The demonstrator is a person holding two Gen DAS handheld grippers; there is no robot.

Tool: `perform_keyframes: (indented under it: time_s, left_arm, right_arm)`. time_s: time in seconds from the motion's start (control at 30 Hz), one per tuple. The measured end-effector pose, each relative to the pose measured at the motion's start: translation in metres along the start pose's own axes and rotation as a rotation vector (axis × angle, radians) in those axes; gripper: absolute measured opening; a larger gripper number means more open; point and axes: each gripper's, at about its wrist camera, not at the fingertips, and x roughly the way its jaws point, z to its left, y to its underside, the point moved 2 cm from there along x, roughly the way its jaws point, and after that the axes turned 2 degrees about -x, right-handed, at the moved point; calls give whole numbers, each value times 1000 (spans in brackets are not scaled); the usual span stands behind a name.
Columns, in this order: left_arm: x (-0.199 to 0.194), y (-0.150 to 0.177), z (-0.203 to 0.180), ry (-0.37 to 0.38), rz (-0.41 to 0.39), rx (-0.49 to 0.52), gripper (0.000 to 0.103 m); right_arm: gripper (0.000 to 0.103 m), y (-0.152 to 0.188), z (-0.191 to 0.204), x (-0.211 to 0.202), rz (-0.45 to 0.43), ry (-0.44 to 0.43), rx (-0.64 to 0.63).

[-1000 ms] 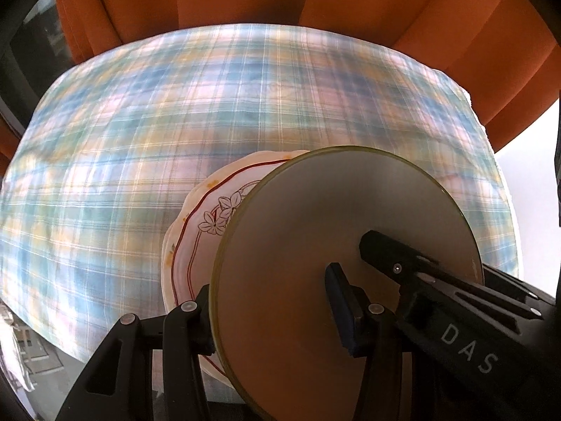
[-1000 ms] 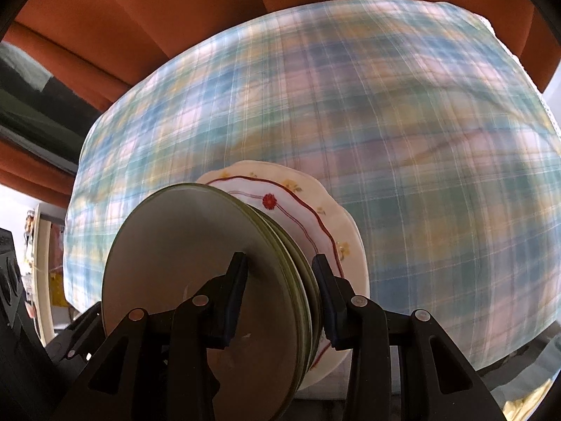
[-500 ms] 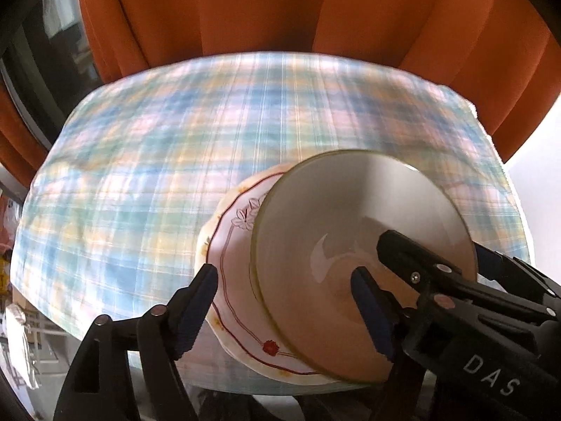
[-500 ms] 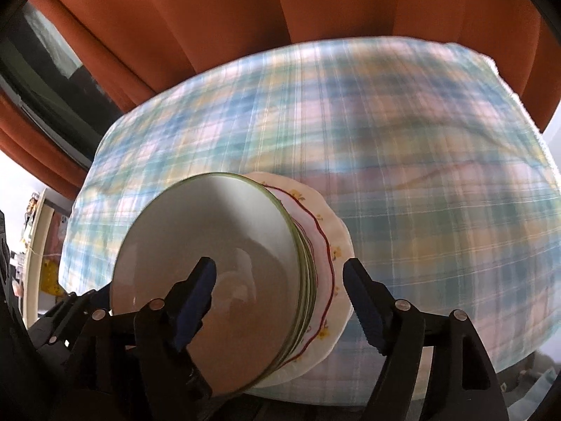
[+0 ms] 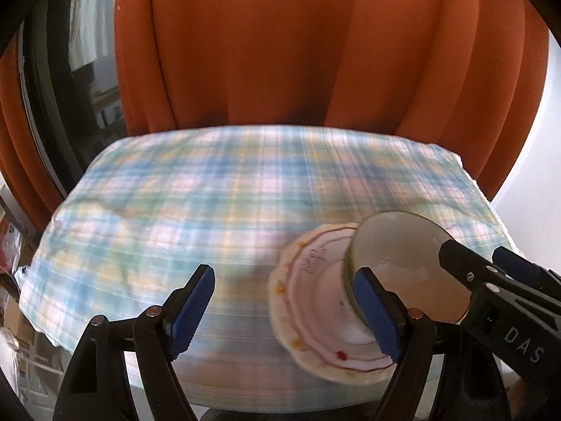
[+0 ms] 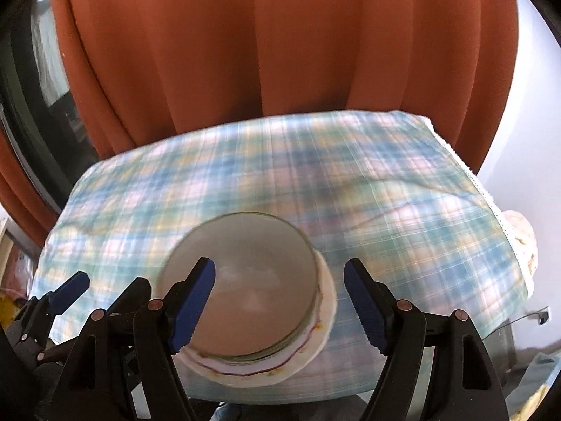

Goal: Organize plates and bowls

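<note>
Through my left camera, my left tongs [image 5: 285, 301] stand wide, blue pads spread with nothing between them, over the near edge of the checked cloth [image 5: 210, 189]. The stack sits on the cloth at the near right: a white plate [image 5: 315, 301] with a wavy red line and yellow marks around its rim lies flat, face up, and the green-rimmed plates [image 5: 399, 256] rest on it, also face up. My right pad [image 5: 375, 312] crosses in front of the stack's near edge; whether it touches I cannot tell. My right tongs' black frame comes in from the right, over the stack's right side. An orange curtain [image 5: 298, 52] hangs behind the table.

Through my right camera, my right tongs [image 6: 280, 301] are wide too, gripping nothing. The stack lies flat between and just beyond the pads, nearer the left one, which overlaps the green rim. The top plate [image 6: 252, 280] opens upward, round, with no long axis to speak of; the white plate [image 6: 326, 301] shows as a crescent on its right and near sides. My left tongs [image 6: 63, 291] show at the lower left. The picture is blurred.
</note>
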Motion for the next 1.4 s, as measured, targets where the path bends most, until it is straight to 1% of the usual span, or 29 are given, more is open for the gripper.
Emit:
perform_keyframes:
  time_s: [0.17,0.27,0.3,0.43,0.57,0.77,0.87,0.97,1.4]
  left_arm:
    - [-17,10,39,-5,-48,37,85]
    - [-24,25,65,-38,-116,89,89]
    - [-23,31,74,-49,-121,107,89]
    - [-20,48,110,-46,-83,95,89]
    - [-24,63,134,-33,-86,98,90]
    - [-22,79,156,-7,-50,86,92]
    - [-27,84,163,7,-55,83,92]
    - [-29,87,170,2,-53,72,94]
    - [-41,87,192,-27,-93,15,103]
  right_arm:
    - [79,16,37,-18,-59,7,6]
    - [79,32,61,-21,-90,-5,6]
    - [79,38,68,-20,-98,-5,4]
    - [79,66,95,-16,-115,6,-10]
    - [79,92,118,-14,-122,32,-19]
    - [79,118,138,-11,-91,48,15]
    - [79,126,149,-13,-82,50,14]
    - [80,130,155,-17,-88,56,13]
    - [93,128,165,-27,-116,62,6]
